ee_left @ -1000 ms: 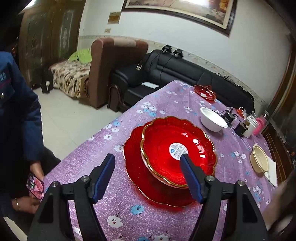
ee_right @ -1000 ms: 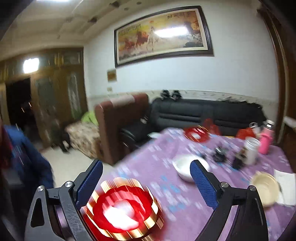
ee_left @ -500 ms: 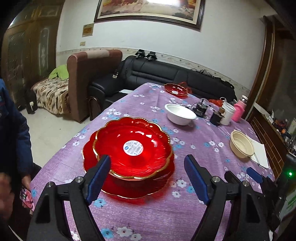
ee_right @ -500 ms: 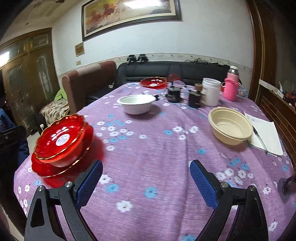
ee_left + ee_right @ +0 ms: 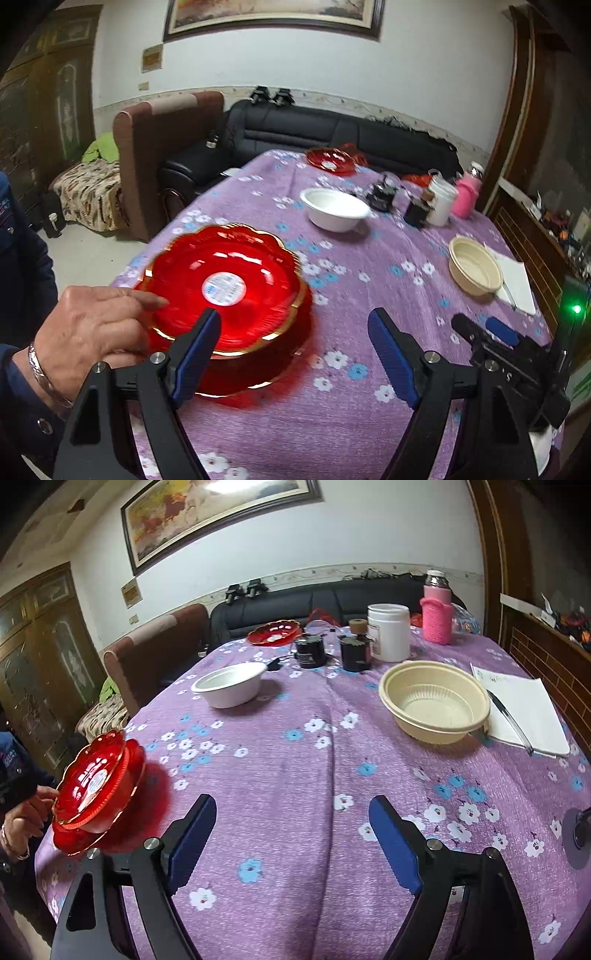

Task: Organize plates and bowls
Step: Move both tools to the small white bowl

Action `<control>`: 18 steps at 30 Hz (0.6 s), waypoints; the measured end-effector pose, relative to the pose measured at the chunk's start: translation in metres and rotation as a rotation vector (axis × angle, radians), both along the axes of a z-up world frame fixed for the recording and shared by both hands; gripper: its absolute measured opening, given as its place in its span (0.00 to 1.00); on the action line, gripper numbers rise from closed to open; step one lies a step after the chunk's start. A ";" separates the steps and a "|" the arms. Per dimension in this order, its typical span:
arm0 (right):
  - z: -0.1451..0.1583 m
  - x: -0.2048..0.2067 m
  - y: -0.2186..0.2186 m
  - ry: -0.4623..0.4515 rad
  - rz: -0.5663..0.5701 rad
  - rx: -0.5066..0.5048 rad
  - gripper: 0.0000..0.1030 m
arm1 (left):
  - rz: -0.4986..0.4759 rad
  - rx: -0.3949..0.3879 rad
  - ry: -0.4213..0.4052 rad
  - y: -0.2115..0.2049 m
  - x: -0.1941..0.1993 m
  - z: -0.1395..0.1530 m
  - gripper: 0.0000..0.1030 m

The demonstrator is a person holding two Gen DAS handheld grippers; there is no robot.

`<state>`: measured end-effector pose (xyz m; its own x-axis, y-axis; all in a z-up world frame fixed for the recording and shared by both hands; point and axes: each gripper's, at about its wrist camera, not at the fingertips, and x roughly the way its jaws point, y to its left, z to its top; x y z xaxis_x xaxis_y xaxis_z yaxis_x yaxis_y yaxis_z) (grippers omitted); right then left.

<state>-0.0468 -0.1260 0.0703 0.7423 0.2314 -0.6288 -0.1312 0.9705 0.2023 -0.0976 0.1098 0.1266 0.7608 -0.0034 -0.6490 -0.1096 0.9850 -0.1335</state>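
At the far left of the left wrist view a bare hand (image 5: 92, 332) with a bracelet, coming out of a dark blue sleeve (image 5: 22, 258), touches the near left rim of a stack of red dishes (image 5: 225, 291): a scalloped, gold-edged red dish sits on a wider red plate, near the left edge of the tabletop (image 5: 369, 266) with its purple flowered cloth. The left claw (image 5: 291, 354) hangs over the cloth with its blue fingers spread wide; its jaws have just been opening, and nothing is pinched between them, though the left finger lies in front of the stack's near rim. Farther back, near the middle, a white bowl (image 5: 334, 209) stands alone, and beyond it a small red dish (image 5: 330, 160) rests at the far end. To the right of the white bowl are two dark jars, a white tub (image 5: 441, 201) and a pink flask (image 5: 467, 195). A beige bowl (image 5: 474, 271) sits near the right edge, just beside a white sheet of paper (image 5: 515, 282).

In the right wrist view the right claw (image 5: 291, 843) is also spread over bare cloth, its jaws having just closed a little, with nothing between them. The red stack (image 5: 98, 790) is far to its left, the white bowl (image 5: 231, 685) ahead to the left, and the beige bowl (image 5: 436, 701) ahead to the right
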 end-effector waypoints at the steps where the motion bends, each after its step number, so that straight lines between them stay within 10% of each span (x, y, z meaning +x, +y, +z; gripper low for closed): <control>1: -0.001 0.002 -0.003 0.006 -0.007 0.005 0.86 | -0.014 0.003 0.009 -0.007 0.003 -0.001 0.79; 18: 0.005 0.062 0.000 0.050 -0.025 0.013 0.86 | -0.191 -0.012 0.048 -0.050 0.069 0.006 0.79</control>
<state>0.0151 -0.1256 0.0758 0.7159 0.2216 -0.6621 -0.0962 0.9705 0.2209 -0.0291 0.0601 0.1329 0.7138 -0.1529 -0.6835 0.0726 0.9868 -0.1449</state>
